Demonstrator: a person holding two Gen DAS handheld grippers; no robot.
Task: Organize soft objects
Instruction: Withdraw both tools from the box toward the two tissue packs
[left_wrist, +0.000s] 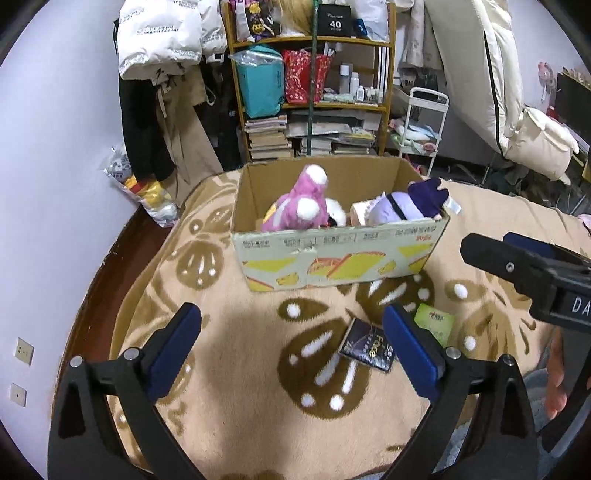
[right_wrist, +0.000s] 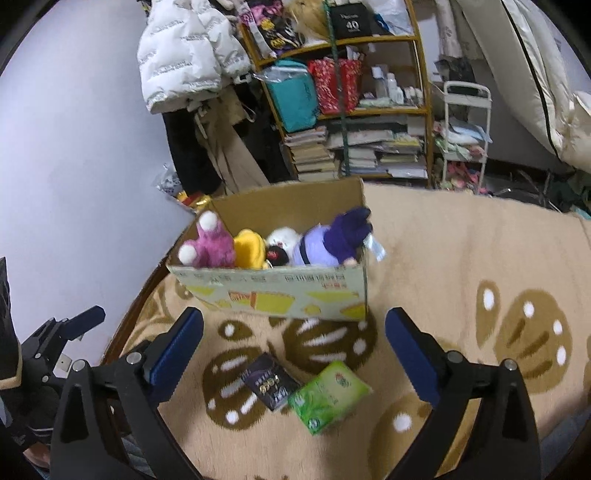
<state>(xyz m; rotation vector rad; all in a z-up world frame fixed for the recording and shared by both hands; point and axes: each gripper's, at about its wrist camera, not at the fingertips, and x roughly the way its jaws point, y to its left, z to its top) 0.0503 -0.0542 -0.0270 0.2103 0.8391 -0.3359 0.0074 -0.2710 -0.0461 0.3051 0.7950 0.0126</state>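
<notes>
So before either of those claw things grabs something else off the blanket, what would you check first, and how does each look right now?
1. Left gripper open and holding nothing: ok.
2. Right gripper open and holding nothing: ok.
3. Soft items left outside the box: not ok; the green tissue pack and the dark tissue pack lie on the blanket, edges meeting.
4. Room in the cardboard box: cannot tell; the pink plush, yellow plush and purple plush crowd the front, with space seemingly behind.
5. Clear path to the packs: ok; both sit just ahead of the right gripper's fingers.
</notes>
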